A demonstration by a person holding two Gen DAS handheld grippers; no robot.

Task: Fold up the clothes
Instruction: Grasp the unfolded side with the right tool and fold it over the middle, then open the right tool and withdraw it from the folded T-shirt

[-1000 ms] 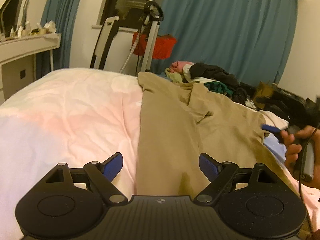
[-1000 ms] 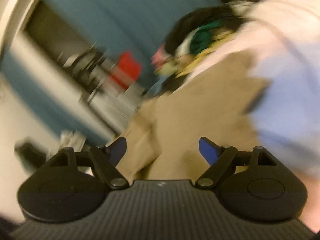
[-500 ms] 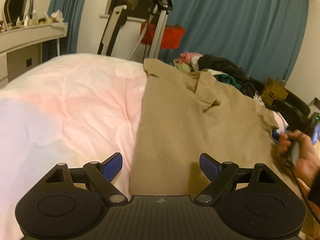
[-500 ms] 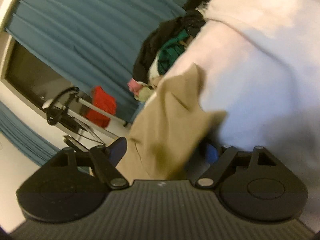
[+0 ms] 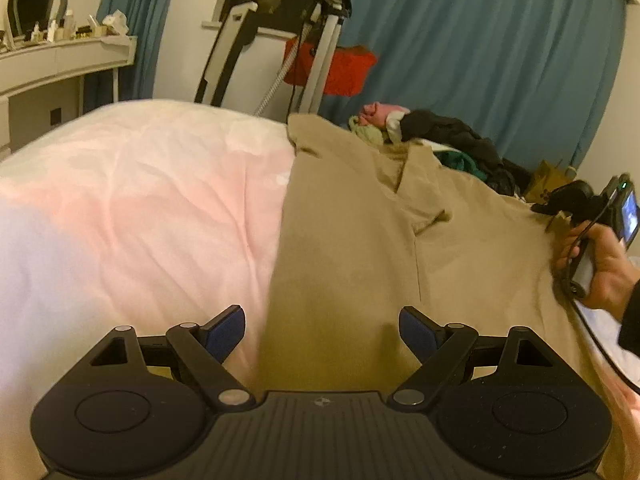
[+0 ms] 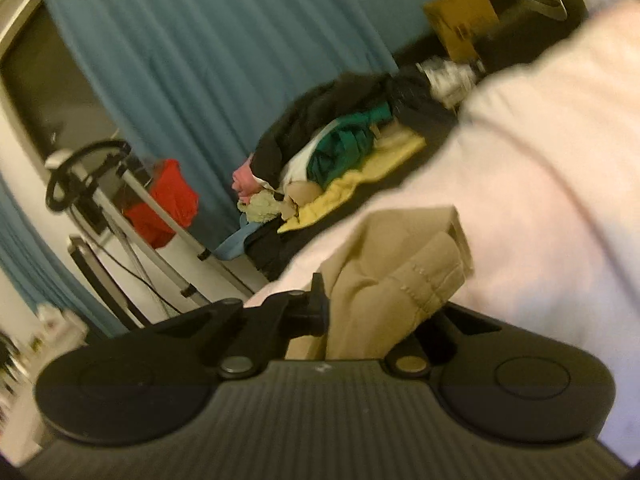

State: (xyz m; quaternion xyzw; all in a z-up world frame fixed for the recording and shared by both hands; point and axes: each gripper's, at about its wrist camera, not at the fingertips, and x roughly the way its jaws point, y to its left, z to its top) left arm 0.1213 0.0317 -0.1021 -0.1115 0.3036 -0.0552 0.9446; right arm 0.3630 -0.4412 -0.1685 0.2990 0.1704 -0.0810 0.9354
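Note:
A tan shirt (image 5: pixel 360 232) lies spread flat on the pink bed cover (image 5: pixel 140 208), collar toward the far end. My left gripper (image 5: pixel 322 330) is open and empty, hovering over the shirt's near left edge. My right gripper (image 6: pixel 372 312) is shut on a bunched, hemmed edge of the tan shirt (image 6: pixel 400 272), with cloth filling the gap between the jaws. In the left wrist view the right gripper (image 5: pixel 568 200) sits at the shirt's right edge, held by a hand (image 5: pixel 604 264).
A pile of mixed clothes (image 5: pixel 436 136) lies at the far end of the bed; it also shows in the right wrist view (image 6: pixel 340 156). Blue curtains (image 5: pixel 480 52), a metal stand with red fabric (image 5: pixel 332 60) and a white dresser (image 5: pixel 52 68) stand beyond.
My right gripper went from open to shut on the shirt's right edge and has lifted the cloth a little. My left gripper moved slightly forward and stayed open.

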